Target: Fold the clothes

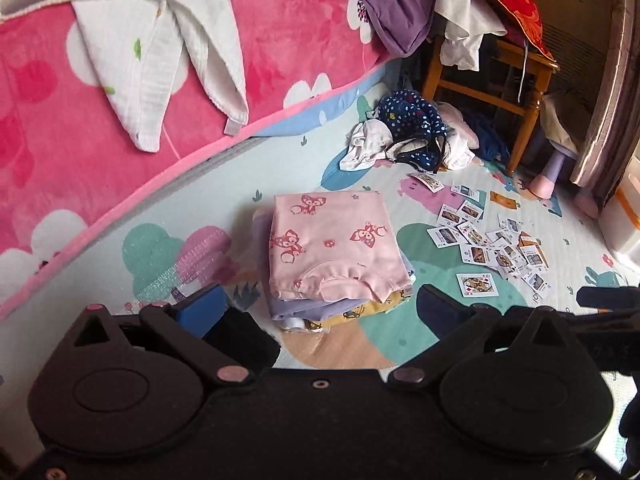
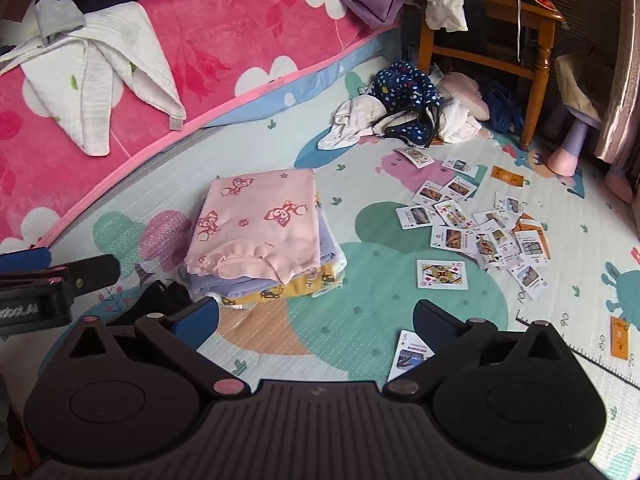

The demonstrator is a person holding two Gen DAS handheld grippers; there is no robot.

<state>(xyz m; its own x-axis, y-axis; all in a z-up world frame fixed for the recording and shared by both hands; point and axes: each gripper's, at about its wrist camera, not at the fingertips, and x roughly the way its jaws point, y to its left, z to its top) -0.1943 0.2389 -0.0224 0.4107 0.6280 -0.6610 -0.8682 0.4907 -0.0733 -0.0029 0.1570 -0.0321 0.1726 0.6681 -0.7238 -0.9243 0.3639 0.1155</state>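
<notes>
Partial white lettering "OBOLAI" on left gripper [image 2: 60,280], "5" on playing card [image 2: 410,354]

Scattered playing cards [image 2: 476,232] on patterned play mat [image 2: 400,280], beside wooden chair [image 2: 536,64].

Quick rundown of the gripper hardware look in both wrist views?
Both match: matte black bodies with two round hubs, triangular cut-outs in the linkage arms, pinkish pivot pins, blue-padded fingers. Left gripper has a smooth centre plate with a small screw; right gripper has a ribbed centre plate. The left unit, seen from the right wrist view, carries white lettering, partly cut off. No cables or sleeves visible.
</notes>
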